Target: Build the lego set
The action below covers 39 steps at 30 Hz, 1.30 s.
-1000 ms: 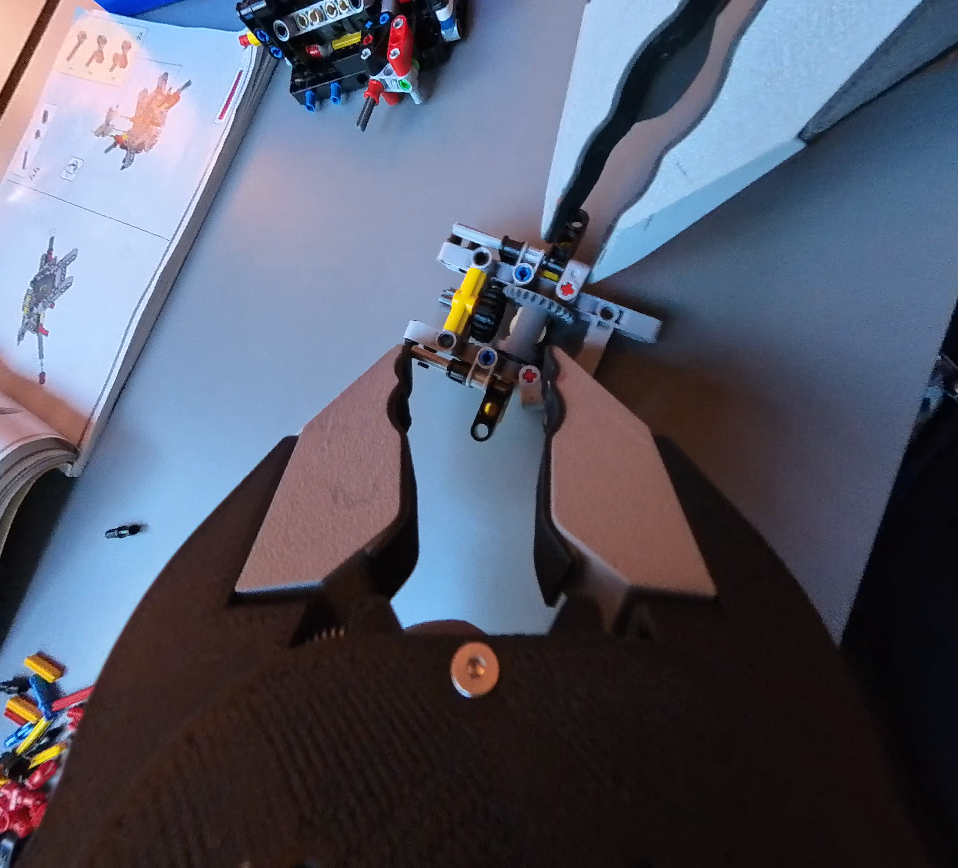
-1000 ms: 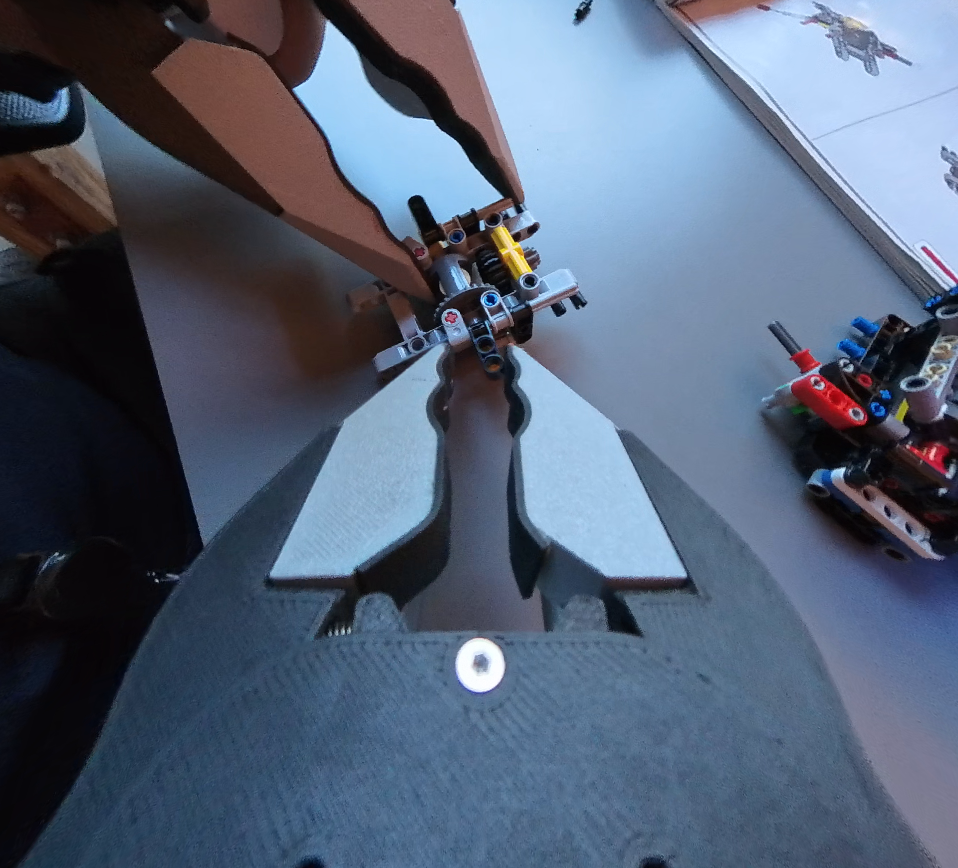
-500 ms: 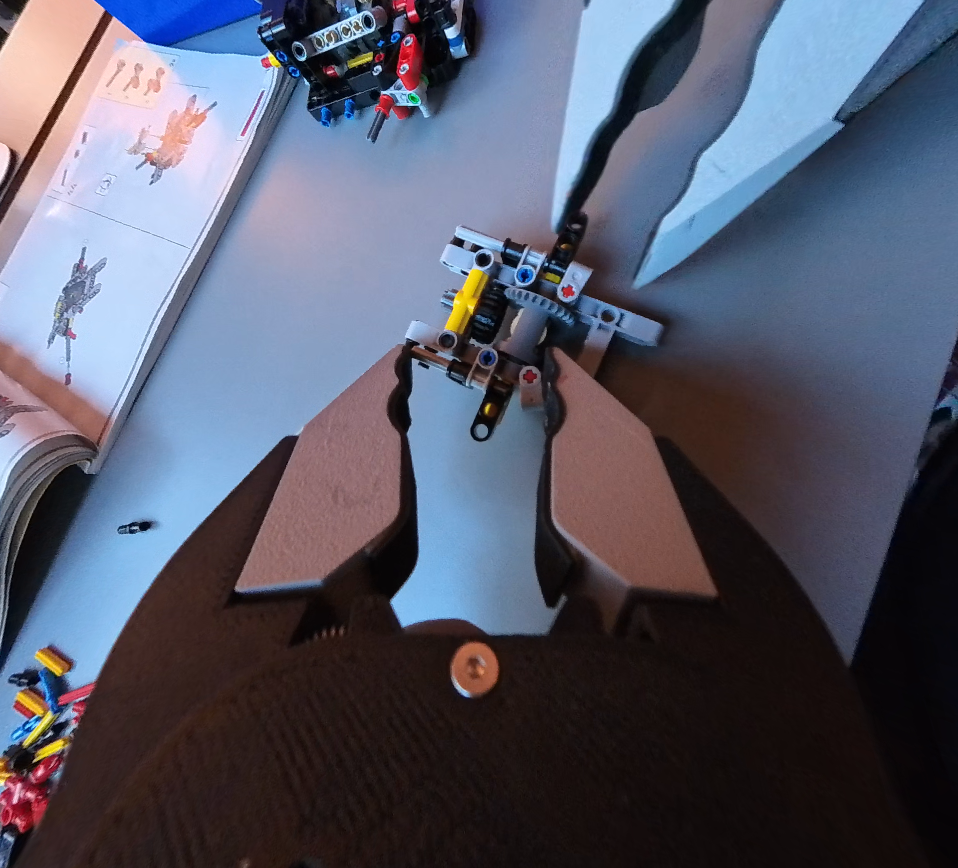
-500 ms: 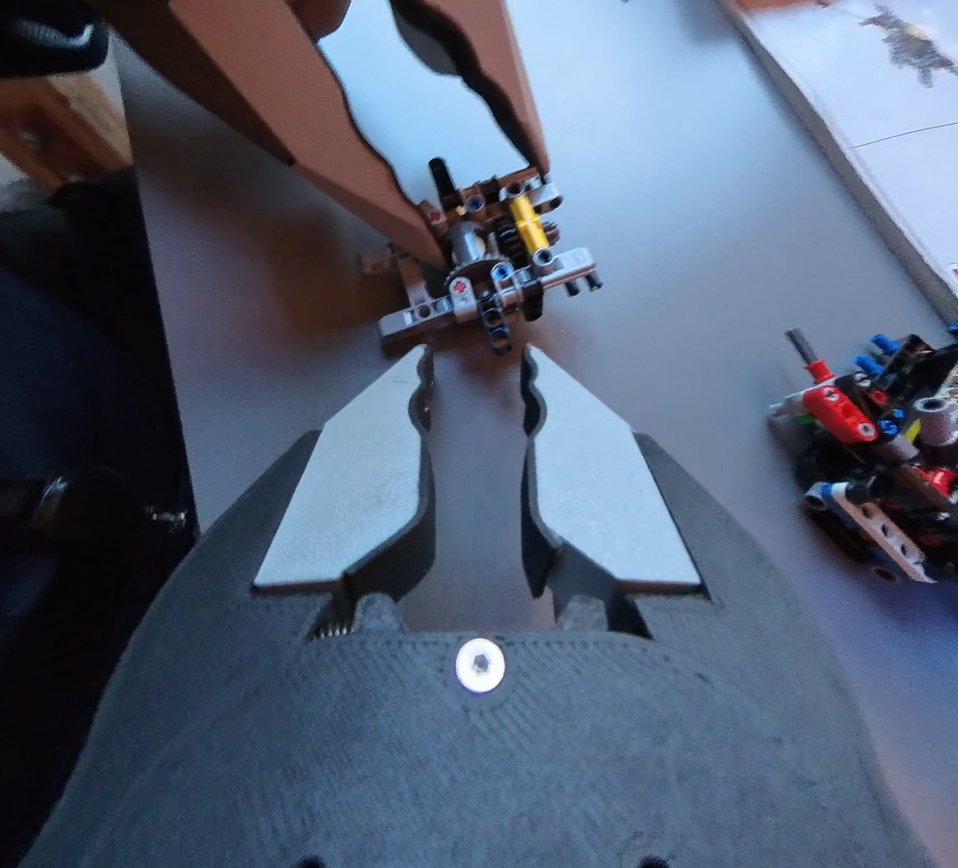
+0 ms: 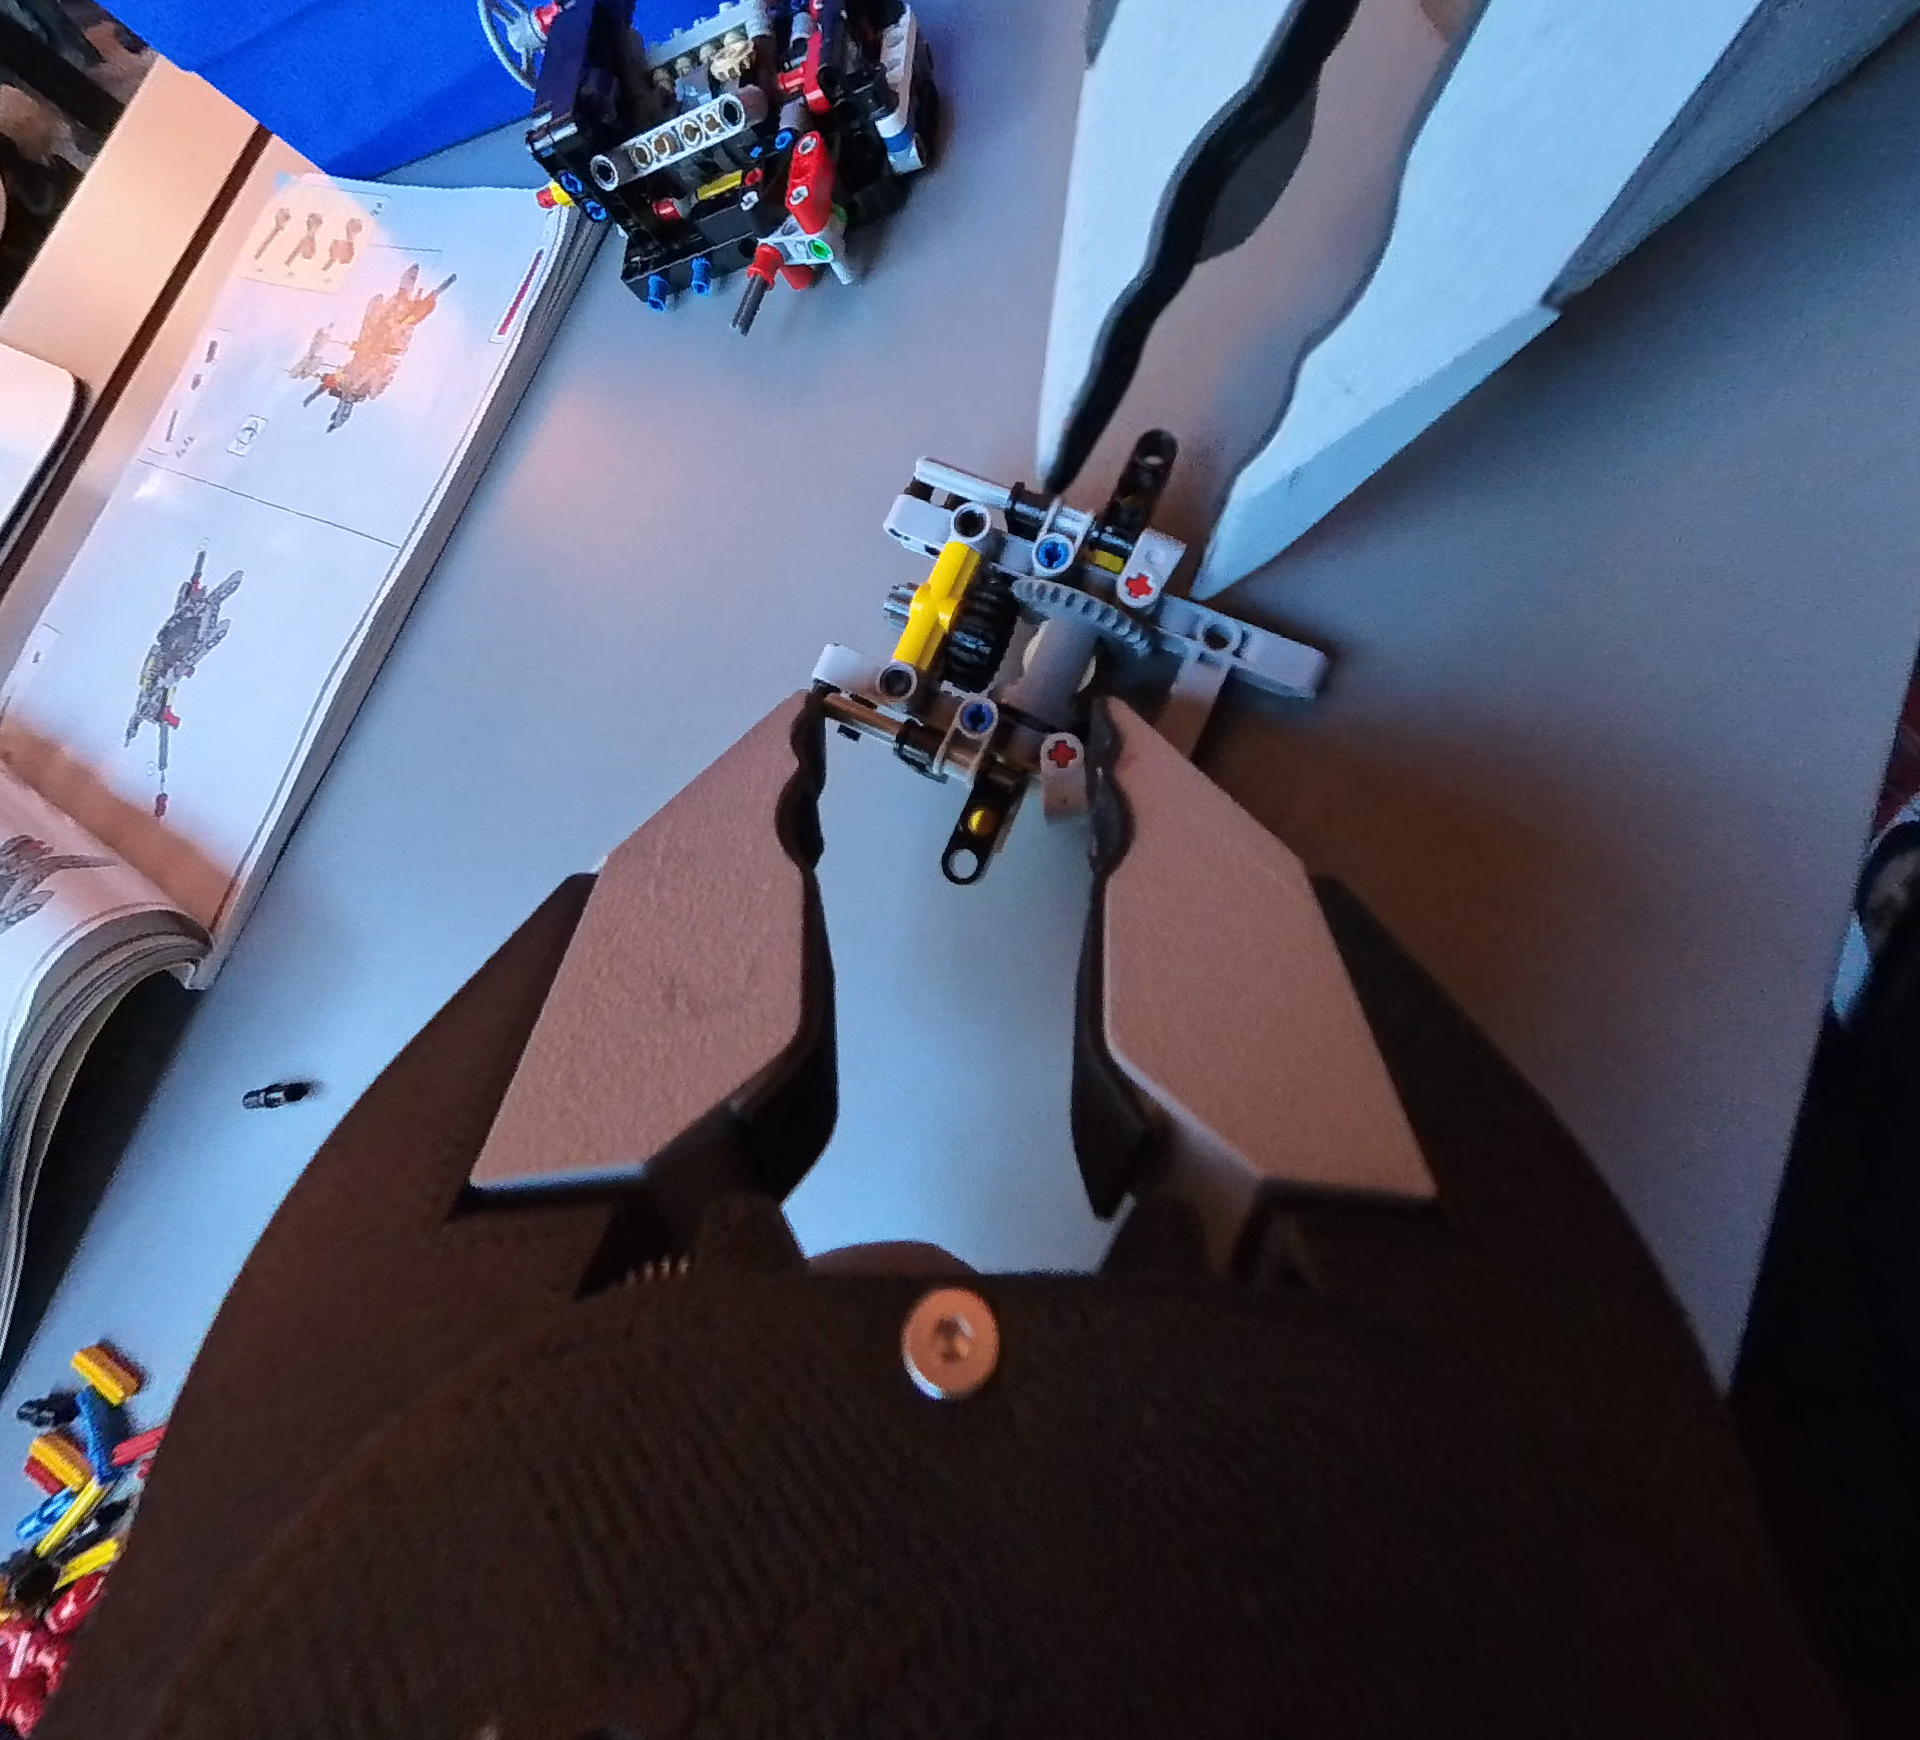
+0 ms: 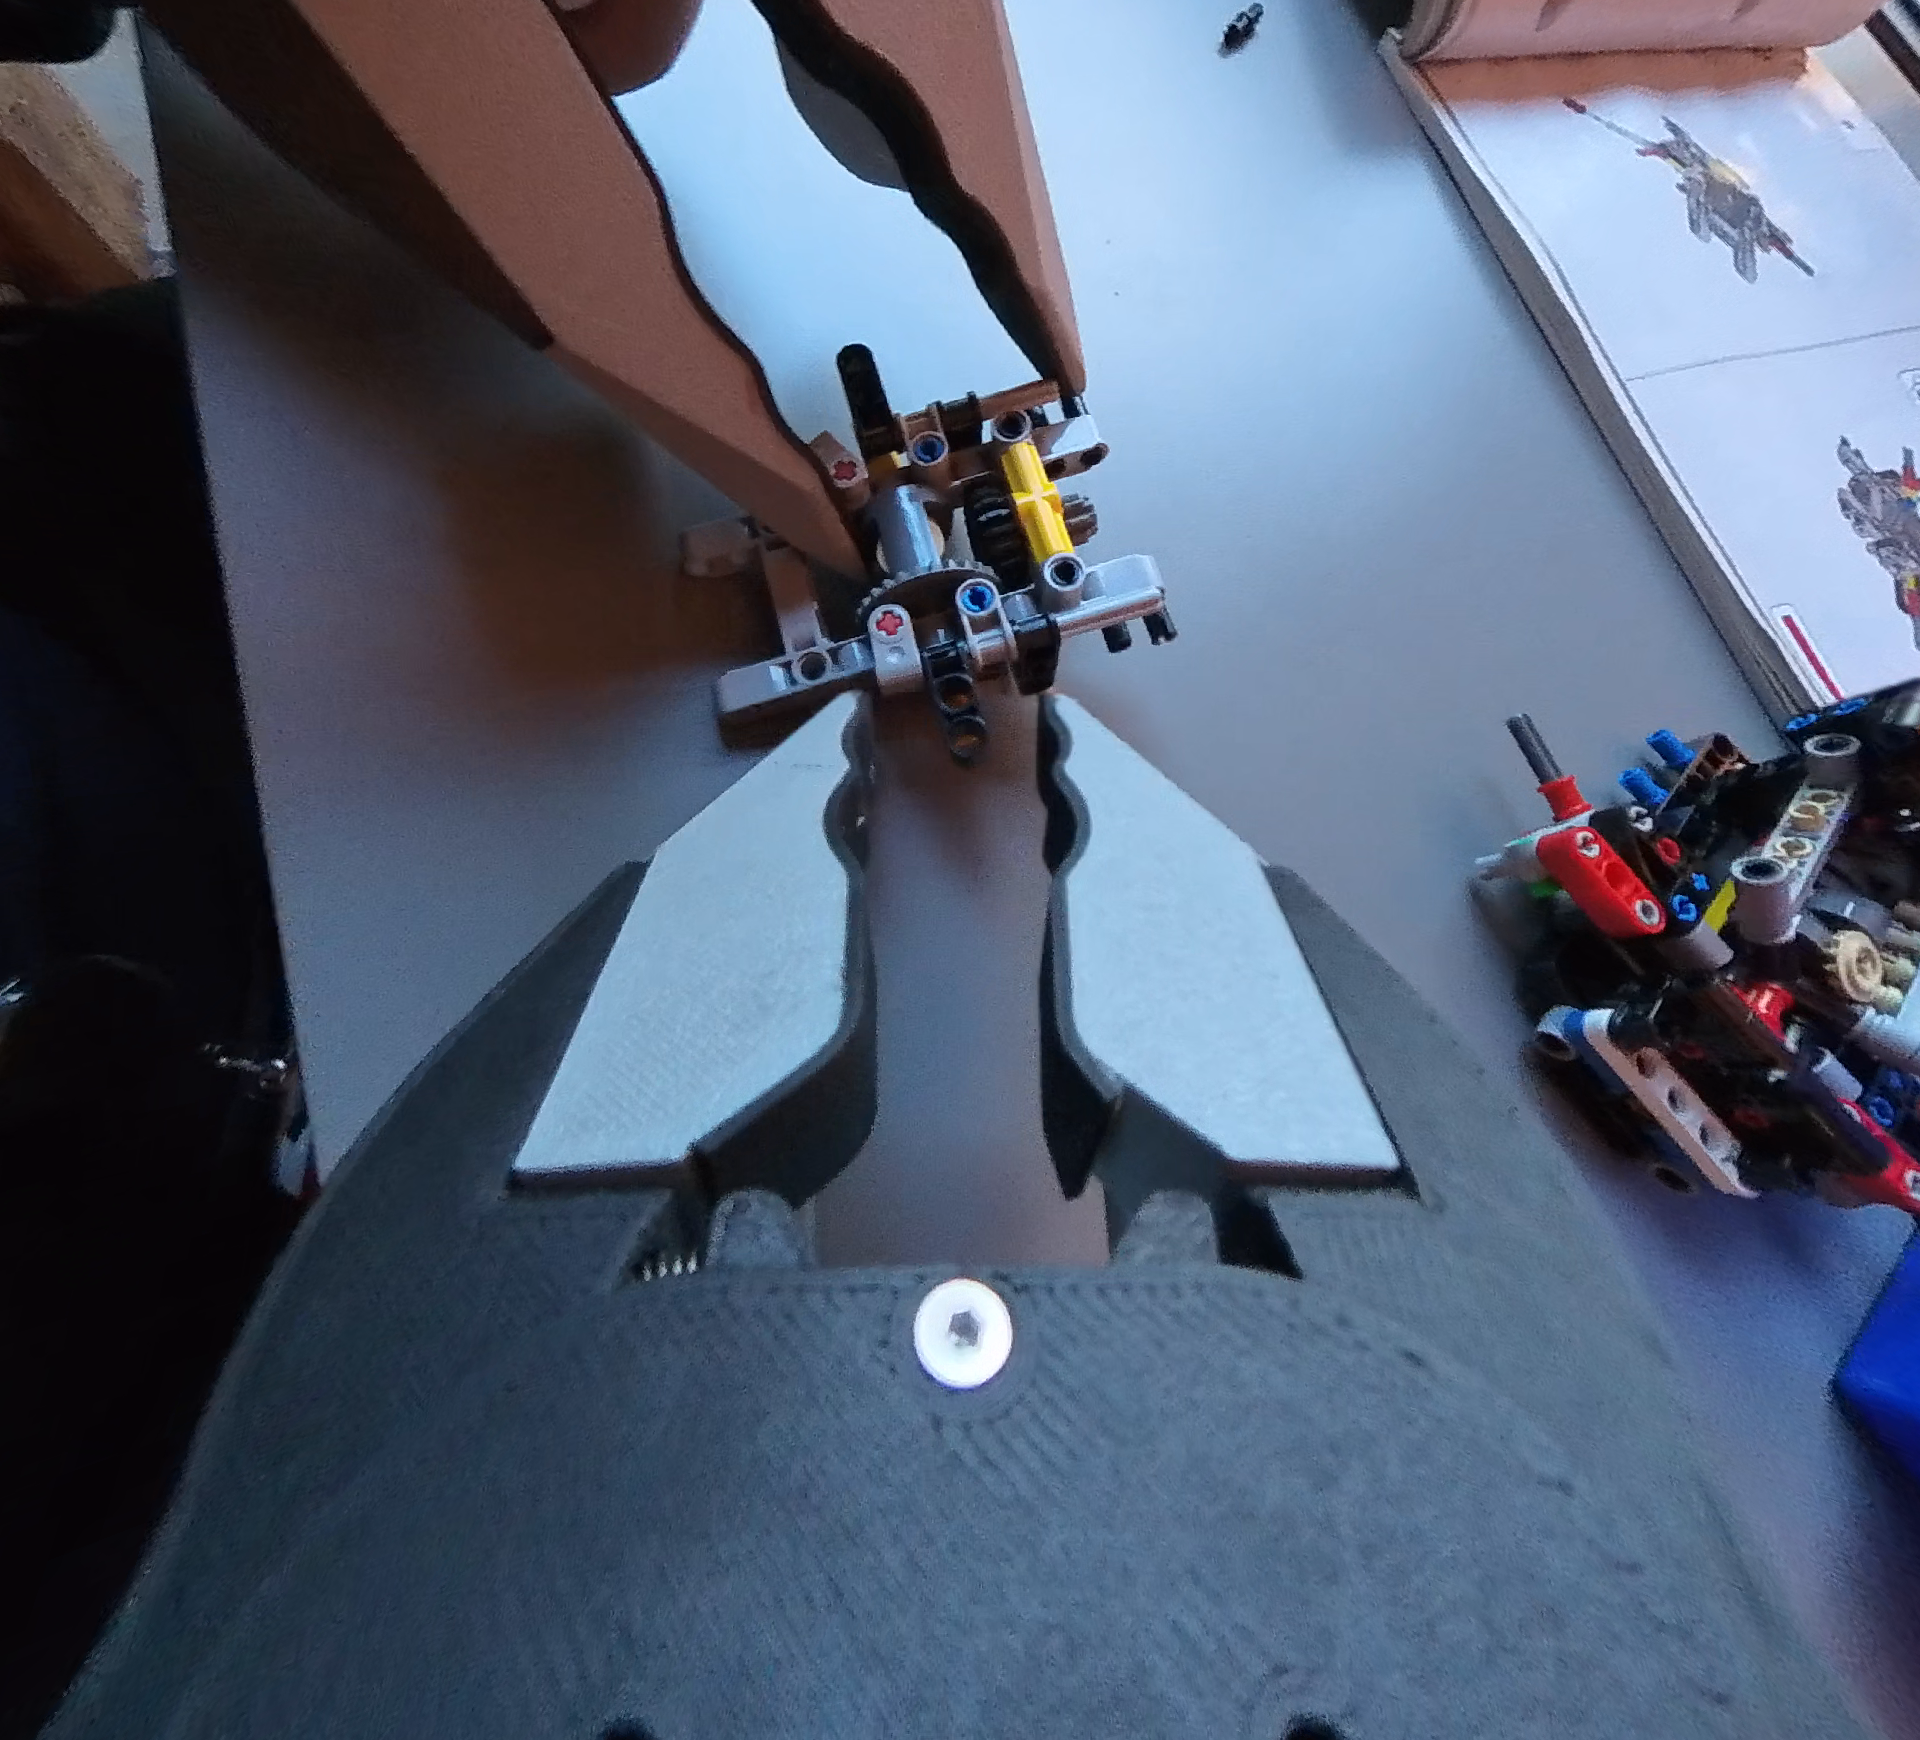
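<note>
Both claws meet at our small grey brick gear assembly [image 5: 1023, 641] on the table [image 5: 623, 495]: our left claw [image 5: 961, 734] grips its near end, while our right claw [image 6: 951, 714] stands open just beside its far end, a black link between the tips. Beyond the assembly sit a bigger brick model [image 5: 727, 132] and a booklet [image 5: 260, 495].

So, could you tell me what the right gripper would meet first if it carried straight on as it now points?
Most likely the small black link sticking out of the grey gear assembly, just ahead of the open right gripper.
</note>
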### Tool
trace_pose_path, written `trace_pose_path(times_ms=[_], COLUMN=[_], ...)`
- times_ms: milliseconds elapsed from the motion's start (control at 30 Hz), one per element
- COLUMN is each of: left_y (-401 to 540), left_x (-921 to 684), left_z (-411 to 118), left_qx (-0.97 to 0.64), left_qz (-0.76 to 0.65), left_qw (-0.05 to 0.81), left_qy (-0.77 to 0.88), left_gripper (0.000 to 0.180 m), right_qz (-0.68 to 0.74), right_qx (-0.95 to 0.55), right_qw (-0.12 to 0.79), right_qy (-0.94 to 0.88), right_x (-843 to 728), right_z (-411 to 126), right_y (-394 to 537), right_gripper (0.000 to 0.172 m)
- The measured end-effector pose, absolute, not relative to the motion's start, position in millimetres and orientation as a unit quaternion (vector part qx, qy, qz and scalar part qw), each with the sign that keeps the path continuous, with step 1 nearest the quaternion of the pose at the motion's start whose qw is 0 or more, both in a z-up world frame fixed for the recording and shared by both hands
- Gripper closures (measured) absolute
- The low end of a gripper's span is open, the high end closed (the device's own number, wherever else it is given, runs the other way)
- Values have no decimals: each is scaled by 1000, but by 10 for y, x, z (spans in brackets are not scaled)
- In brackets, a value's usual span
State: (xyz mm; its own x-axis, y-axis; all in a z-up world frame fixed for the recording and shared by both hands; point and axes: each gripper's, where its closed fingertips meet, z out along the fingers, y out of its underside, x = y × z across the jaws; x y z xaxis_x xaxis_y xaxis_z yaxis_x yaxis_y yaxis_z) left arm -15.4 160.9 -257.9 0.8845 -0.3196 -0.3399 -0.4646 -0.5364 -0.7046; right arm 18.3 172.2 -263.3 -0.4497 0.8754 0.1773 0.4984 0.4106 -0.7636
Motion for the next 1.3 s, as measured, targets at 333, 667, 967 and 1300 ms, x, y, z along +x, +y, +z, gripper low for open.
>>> trace_pose_path(times_ms=[333, 667, 967, 1300], left_y=[1605, 1603, 1606, 1615], left_x=[-146, -151, -153, -162], left_z=[-2576, -2576, -2580, -2580], left_qx=[-868, -866, -868, -869], left_qz=[81, 74, 62, 58], left_qw=[429, 434, 437, 437], left_qy=[235, 236, 229, 226], left_gripper=[132, 132, 132, 132], right_qz=[343, 354, 377, 346], right_qx=[-399, -335, -327, -289], right_qw=[324, 310, 282, 306], right_qy=[-786, -816, -819, -838], right_x=[108, 30, 39, 25], right_z=[-2518, -2527, -2519, -2574], right_y=[1781, 1693, 1725, 1749], right_gripper=[115, 109, 120, 119])
